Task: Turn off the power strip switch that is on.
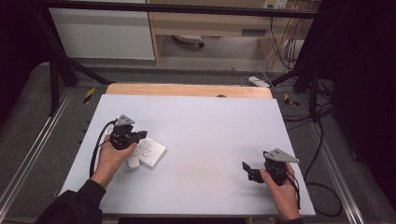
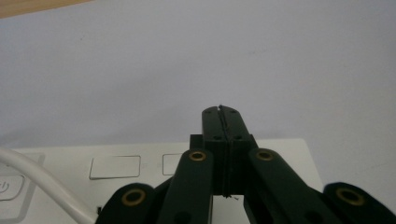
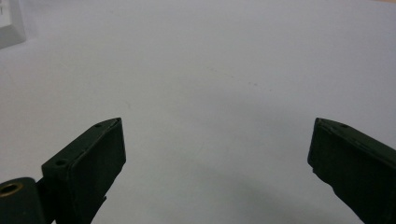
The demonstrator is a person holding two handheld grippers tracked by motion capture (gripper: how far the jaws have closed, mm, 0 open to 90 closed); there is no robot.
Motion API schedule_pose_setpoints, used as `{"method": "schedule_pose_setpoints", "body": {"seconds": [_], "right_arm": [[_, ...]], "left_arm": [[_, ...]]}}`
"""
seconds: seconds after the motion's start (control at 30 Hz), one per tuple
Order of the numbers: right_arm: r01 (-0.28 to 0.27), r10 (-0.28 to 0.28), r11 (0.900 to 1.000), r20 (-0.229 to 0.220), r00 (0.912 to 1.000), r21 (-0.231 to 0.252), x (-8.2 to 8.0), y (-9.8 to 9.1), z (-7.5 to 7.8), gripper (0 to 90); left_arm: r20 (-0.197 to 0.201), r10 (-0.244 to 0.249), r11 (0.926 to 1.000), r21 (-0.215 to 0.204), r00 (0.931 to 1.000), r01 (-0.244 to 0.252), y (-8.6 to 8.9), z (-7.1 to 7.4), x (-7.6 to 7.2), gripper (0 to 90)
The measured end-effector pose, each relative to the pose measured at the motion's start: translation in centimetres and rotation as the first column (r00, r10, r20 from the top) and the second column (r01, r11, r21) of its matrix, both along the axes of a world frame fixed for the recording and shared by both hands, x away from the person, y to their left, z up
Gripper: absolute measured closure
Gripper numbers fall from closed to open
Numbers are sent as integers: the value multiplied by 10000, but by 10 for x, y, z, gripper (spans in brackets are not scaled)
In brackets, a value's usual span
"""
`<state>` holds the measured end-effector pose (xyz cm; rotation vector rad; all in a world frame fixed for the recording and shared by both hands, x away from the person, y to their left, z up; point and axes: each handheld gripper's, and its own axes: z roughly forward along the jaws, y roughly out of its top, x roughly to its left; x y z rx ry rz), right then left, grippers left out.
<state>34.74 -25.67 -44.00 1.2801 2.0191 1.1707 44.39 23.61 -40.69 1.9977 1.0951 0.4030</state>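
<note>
Right now the white power strip (image 1: 150, 152) lies flat at the left-front of the worktop (image 1: 210, 126), w/ its white plug (image 1: 133, 162) just beside it & a white cord (image 2: 32, 179) curving off. Left tool (image 2: 219, 112) hovers right over the strip, jaws pressed together w/ nothing between. Looks like the approach step, prob before pressing the strip's switch (image 2: 8, 187) or regripping. Next move needs aiming the tip down onto the chosen spot. Right tool (image 3: 215, 154) sits well apart at the right-front, jaws wide, empty.
</note>
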Motion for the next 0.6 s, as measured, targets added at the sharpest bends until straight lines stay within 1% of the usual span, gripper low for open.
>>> {"method": "schedule_pose_setpoints", "body": {"seconds": [0.33, 0.6], "right_arm": [[4, -4, 10000, -24, 10000, -6, 0, 0, 0, 46], [-3, 3, 10000, -28, 10000, 1, 0, 0, 0, 46]], "left_arm": [[-185, 40, 9998, 197, 9998, -37, 1, -6, 5, 900], [-268, 81, 9997, 215, 9996, -75, 1, -10, 7, 900]]}}
